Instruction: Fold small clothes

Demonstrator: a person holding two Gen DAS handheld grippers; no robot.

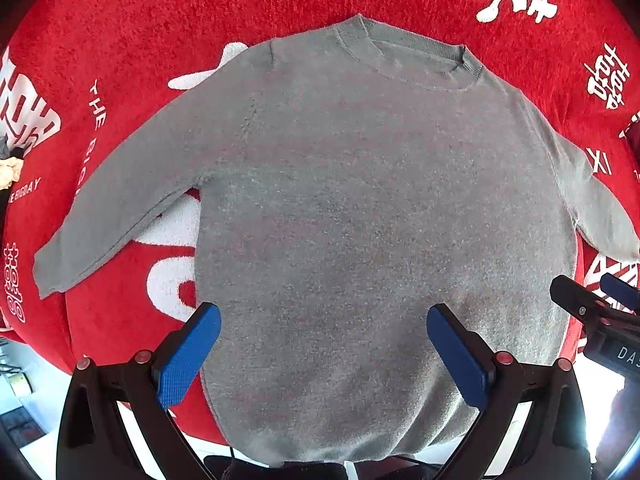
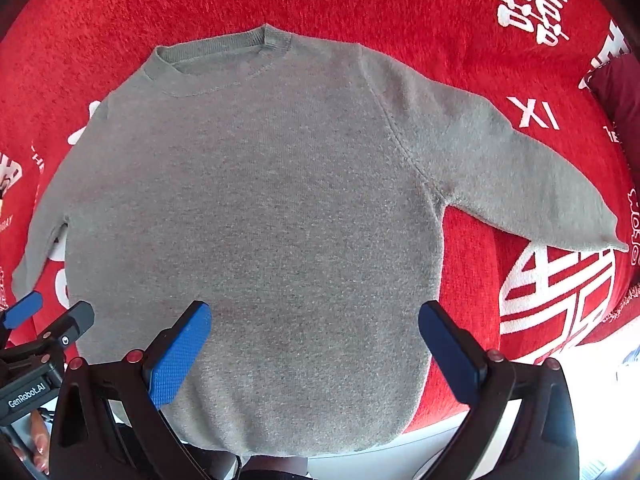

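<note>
lying flat and face up across the middle of both views is a small grey knit sweater (image 1: pixel 380 208), spread on a red blanket (image 1: pixel 140 20) printed with white characters and lettering. its ribbed neckline (image 1: pixel 416 56) sits toward the top of the frame and its hem hangs at the bottom centre, over the near edge of the blanket. in the left wrist view one sleeve (image 1: pixel 120 208) slants down toward the lower left, well away from the body of the sweater, and the other sleeve (image 1: pixel 592 200) runs off toward the right edge. in the right wrist view that second sleeve (image 2: pixel 532 188) reaches out to the right, tapering to a cuff beside a large white emblem (image 2: pixel 556 292).

the left gripper (image 1: pixel 324 336) hovers above the lower part of the sweater, its blue pads (image 1: pixel 188 356) spread wide with nothing between them. the right gripper (image 2: pixel 314 332) hangs over the same stretch of cloth, likewise released, its blue pads (image 2: pixel 178 356) far apart. neither seems to touch the knit, though from this angle that is hard to judge. each gripper shows at the edge of the other's view, side by side. at the far left edge of the left wrist view some pale and dark cloth (image 1: pixel 10 164) lies bunched, too small to name.
</note>
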